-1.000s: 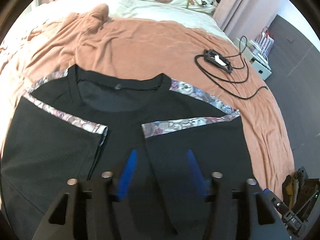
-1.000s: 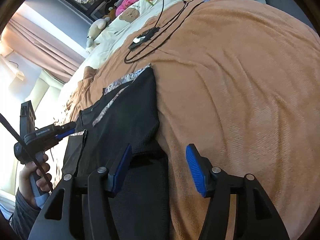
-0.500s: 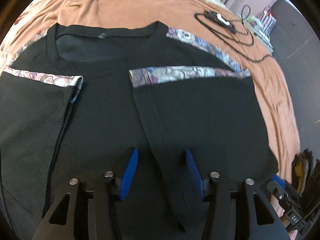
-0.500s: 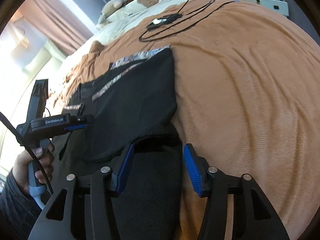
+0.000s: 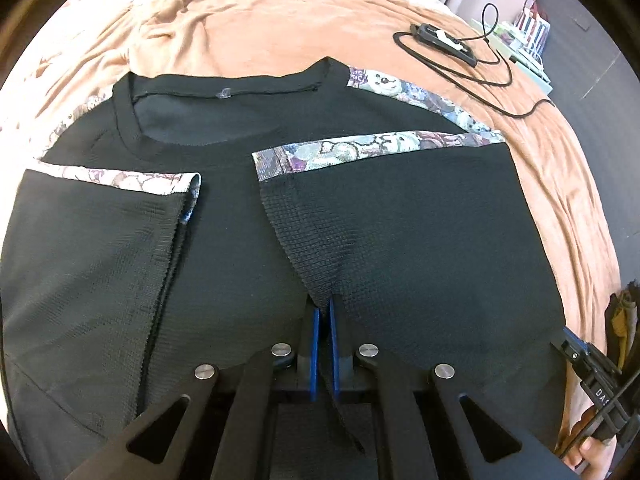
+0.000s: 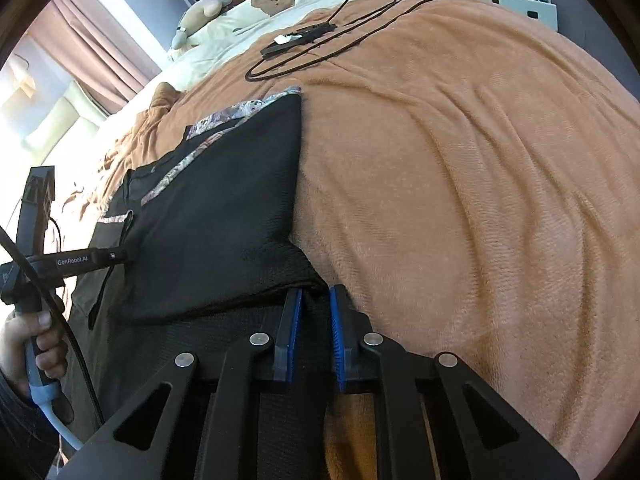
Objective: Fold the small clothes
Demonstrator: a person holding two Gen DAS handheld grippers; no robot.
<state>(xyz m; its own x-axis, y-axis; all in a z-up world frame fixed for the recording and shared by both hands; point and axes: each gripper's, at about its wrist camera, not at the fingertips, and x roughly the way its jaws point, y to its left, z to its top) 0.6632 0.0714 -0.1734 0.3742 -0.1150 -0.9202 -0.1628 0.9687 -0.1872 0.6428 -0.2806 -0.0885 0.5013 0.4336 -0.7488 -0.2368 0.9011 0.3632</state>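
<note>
Bed (image 5: 304, 32), covered by an orange blanket (image 6: 480, 160); cream bedding and soft toys at the head end. A black cable with a small device (image 5: 444, 36) lies on the blanket toward the bed's far right edge, well apart from the work.

Shirt (image 5: 224, 248): black, patterned trim on the shoulders, lying flat across the near half of the bed, collar toward the head end. Both sleeves are already folded inward over the body, trim bands (image 5: 376, 146) showing on top. Right folded edge runs parallel to the bed's right side, blanket bare beyond it.

Left hand-held gripper (image 5: 322, 312): jaws have just been closing and are now pressed nearly together, pinching a pucker of shirt fabric at the inner edge of the right folded panel, near the hem.

Right hand-held gripper (image 6: 314, 304): jaws have also just been closing; now pinching the shirt's lower right corner where it meets the blanket. Fabric bunches between the blue pads (image 6: 335, 332).

Step in hand, as judged: grip on the hem end secured with both grippers, ahead of the bottom-to-collar fold.

Next move calls for: lifting both pinches together, level with each other, carrying the hem toward the collar without dragging the folded sleeves open. Layer count in each pinch cannot be told.
</note>
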